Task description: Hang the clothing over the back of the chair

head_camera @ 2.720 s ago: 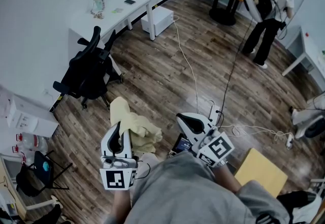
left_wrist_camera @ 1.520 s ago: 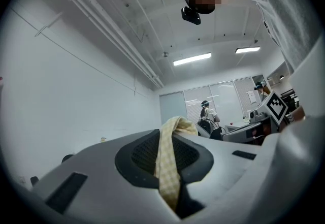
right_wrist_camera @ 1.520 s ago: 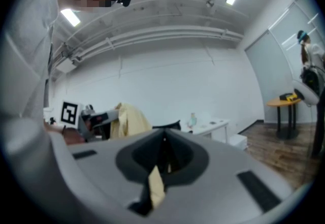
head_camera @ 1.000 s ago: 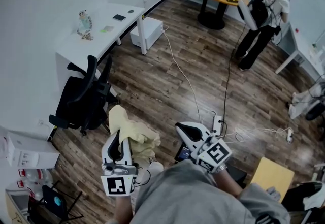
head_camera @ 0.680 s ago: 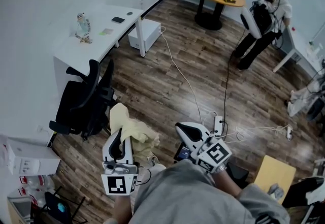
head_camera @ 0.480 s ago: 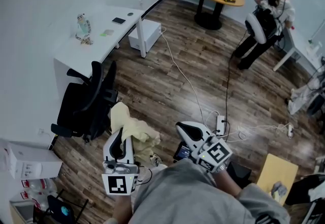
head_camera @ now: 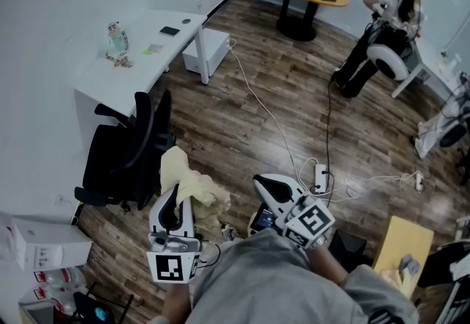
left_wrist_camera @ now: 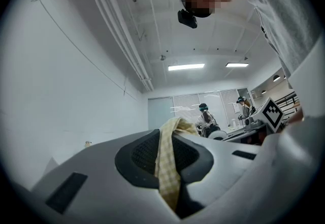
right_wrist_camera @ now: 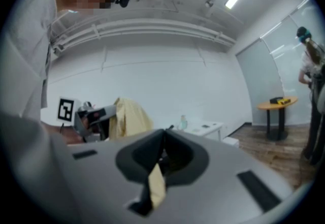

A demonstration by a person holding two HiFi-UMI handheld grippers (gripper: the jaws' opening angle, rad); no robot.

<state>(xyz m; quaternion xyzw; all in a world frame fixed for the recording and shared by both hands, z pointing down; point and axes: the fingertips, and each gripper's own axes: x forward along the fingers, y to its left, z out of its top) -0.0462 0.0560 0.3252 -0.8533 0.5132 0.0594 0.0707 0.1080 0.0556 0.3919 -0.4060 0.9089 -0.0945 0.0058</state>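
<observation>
Head view: the yellow clothing (head_camera: 189, 181) hangs bunched above the floor (head_camera: 294, 80), just right of the black chair (head_camera: 117, 161). We find the left hand-held gripper (head_camera: 171, 192) clamped on a fold of it, and the right hand-held gripper (head_camera: 273, 186) closed on a thin strip. The chair lies ahead and left of both; its back runs away from us. We judge that the left one, nearer of the 2, leads.
</observation>
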